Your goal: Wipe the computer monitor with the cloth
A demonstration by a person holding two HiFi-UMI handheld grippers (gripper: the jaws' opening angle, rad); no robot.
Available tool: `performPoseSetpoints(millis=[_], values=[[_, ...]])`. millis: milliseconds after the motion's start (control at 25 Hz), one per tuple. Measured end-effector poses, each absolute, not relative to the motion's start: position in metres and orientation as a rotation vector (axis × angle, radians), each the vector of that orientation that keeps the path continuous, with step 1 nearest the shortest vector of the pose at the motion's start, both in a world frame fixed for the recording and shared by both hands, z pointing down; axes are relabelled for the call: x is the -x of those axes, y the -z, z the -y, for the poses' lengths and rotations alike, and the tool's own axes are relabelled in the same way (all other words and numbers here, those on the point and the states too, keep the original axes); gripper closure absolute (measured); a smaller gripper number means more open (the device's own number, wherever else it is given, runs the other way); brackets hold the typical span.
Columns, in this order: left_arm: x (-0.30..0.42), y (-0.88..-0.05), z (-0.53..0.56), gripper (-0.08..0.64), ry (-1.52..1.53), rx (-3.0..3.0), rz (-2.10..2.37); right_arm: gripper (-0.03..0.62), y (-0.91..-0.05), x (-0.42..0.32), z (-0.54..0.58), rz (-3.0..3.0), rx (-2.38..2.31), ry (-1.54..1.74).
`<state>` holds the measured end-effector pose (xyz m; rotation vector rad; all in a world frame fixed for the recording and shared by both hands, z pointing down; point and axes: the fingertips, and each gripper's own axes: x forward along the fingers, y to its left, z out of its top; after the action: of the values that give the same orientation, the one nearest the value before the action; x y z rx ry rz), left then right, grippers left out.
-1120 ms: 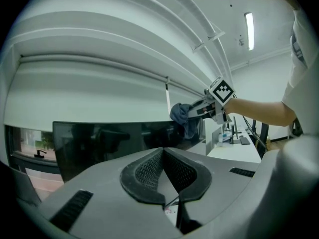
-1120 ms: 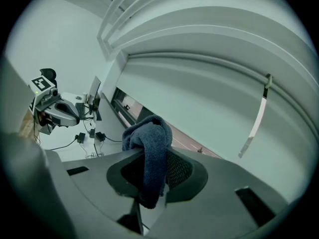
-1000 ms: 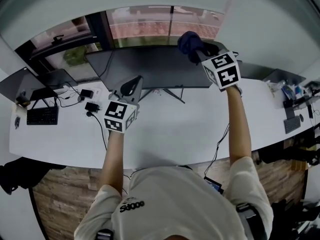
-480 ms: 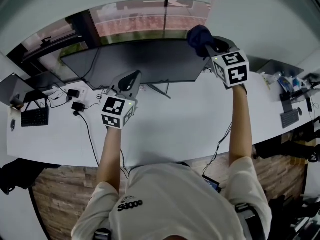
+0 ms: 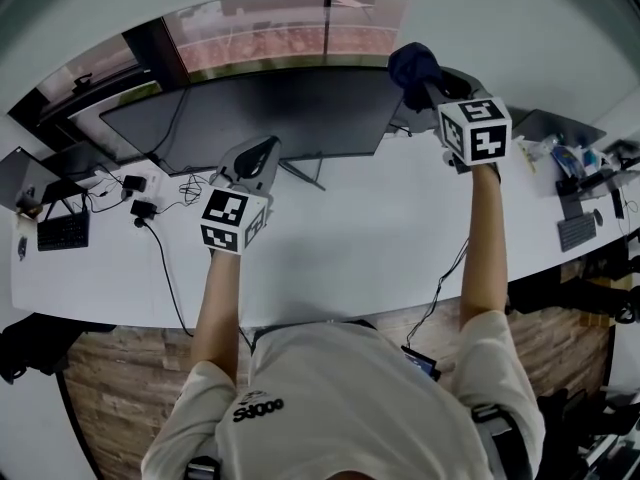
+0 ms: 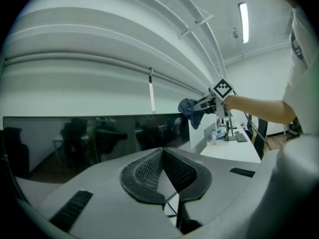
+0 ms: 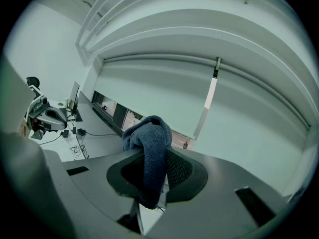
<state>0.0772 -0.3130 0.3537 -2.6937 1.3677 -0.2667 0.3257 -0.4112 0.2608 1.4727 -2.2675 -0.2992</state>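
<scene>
The right tongs (image 7: 152,177) hold a dark blue cloth (image 7: 149,138) at the upper right corner of a wide computer monitor (image 5: 270,113).
The right tongs are clamped on the bunched cloth; the left tongs (image 6: 162,169) are pressed together, empty, above the white worktop (image 5: 350,238). Whether cloth meets glass is unclear. Best approach: press lightly, then sweep left in level, overlapping passes.

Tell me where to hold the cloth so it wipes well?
About where the right gripper has it: jaws shut across the bunched middle, coming from behind. The cloth folds over the jaws, so a soft wad sticks out in front toward the monitor and one end hangs down. That probably keeps the hard jaws off the screen.
</scene>
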Motion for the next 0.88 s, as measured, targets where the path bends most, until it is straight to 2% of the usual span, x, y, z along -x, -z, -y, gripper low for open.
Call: performPoseSetpoints(millis=[240,880], values=[[-0.076,-0.347,0.313,0.548,0.289,2.662,-1.377,0.532,-0.249,-0.368,0.413,2.260,-1.702,0.257],[-0.085,-0.357,0.296,0.548,0.341,2.677,-1.351,0.534,-0.346,-0.342,0.432,2.361,-1.596,0.007]])
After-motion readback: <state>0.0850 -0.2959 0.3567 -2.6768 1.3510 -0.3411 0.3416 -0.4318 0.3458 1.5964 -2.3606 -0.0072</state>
